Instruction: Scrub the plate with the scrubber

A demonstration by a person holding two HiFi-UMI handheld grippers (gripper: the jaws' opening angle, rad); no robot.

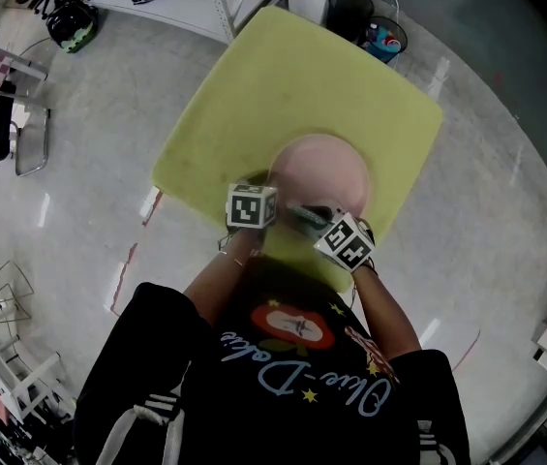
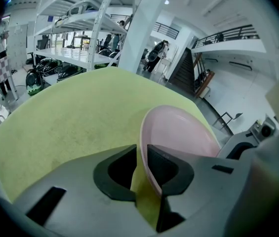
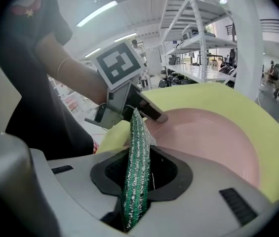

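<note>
The plate (image 1: 319, 168) lies on the tabletop (image 1: 254, 85), toward the corner nearest the person. The left gripper (image 2: 141, 153) stands at the plate's left rim, with the rim between its jaws. The right gripper (image 3: 139, 154) is at the near rim, holding the scrubber (image 3: 135, 181), whose tip is beside the left gripper.

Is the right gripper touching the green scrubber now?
Touching. The right gripper view shows the right gripper with its jaws clamped on the scrubber.
</note>
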